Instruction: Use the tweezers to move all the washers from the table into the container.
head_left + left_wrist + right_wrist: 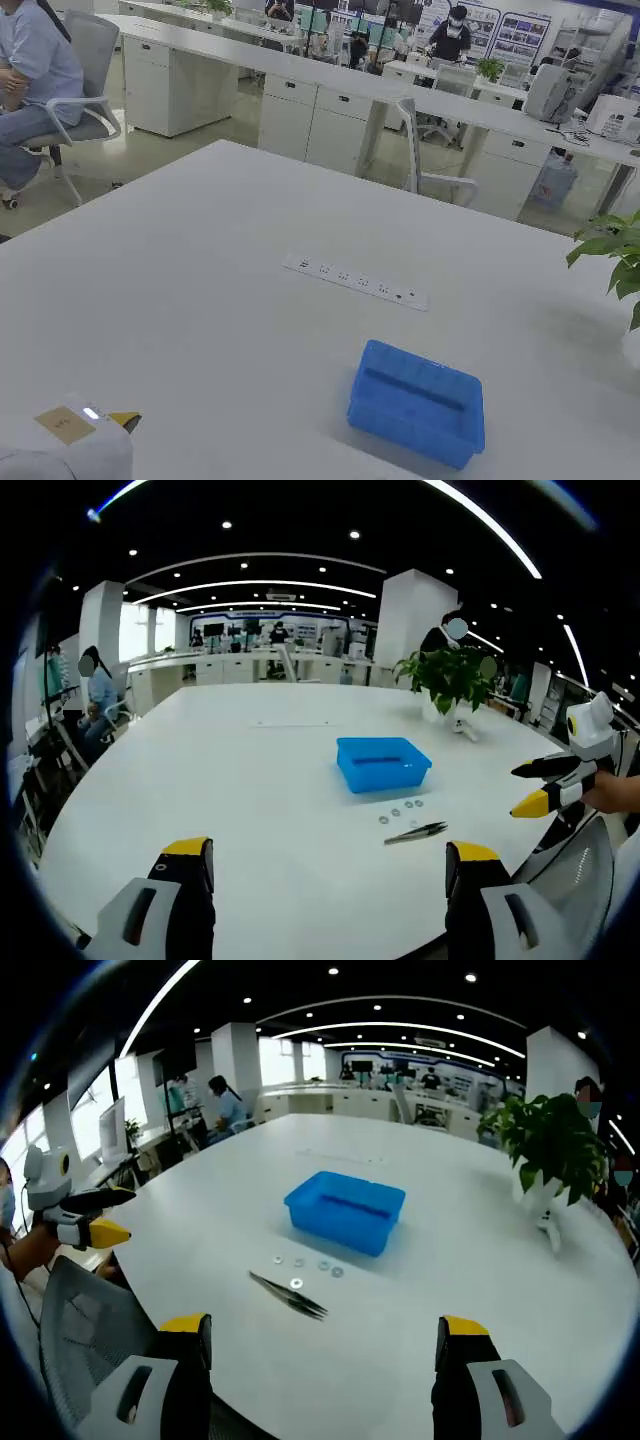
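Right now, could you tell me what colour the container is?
Blue; the container shows best in the right gripper view.

Washers (400, 810) lie between container (383, 763) and tweezers (416, 831) — seemingly apart.

Blue container (345, 1210), perhaps five washers (323, 1265), tweezers (290, 1297) beside

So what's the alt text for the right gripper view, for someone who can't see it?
A blue container sits on a white table, with several small washers and tweezers lying in front of it. The right gripper is open, its yellow-tipped fingers wide apart in the foreground.
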